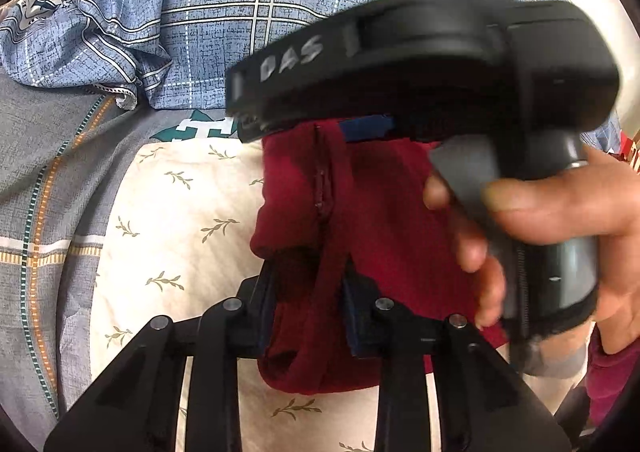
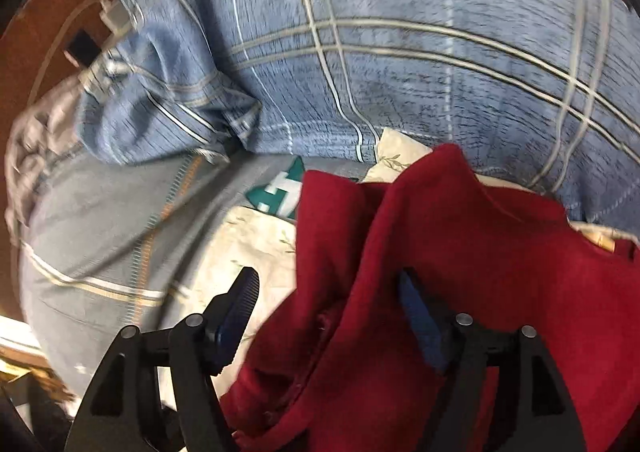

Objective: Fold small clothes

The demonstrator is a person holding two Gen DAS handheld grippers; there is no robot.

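A small dark red garment (image 1: pixel 360 220) hangs bunched above a cream pillow with leaf print (image 1: pixel 180 212). My left gripper (image 1: pixel 308 292) is shut on a fold of the red garment, its fingers pinching the cloth. The right gripper's black body (image 1: pixel 440 52), held by a hand (image 1: pixel 560 212), crosses the left wrist view just above the garment. In the right wrist view the red garment (image 2: pixel 440 272) drapes between the fingers of my right gripper (image 2: pixel 332 300), whose jaws stand wide apart; the left finger (image 2: pixel 236 316) is bare, the right one is partly covered by cloth.
A blue plaid quilt (image 1: pixel 240 12) is heaped at the back, also in the right wrist view (image 2: pixel 400 52). A grey striped bedsheet (image 1: pixel 48 192) lies on the left. A brown wooden headboard (image 2: pixel 40 32) shows at far left.
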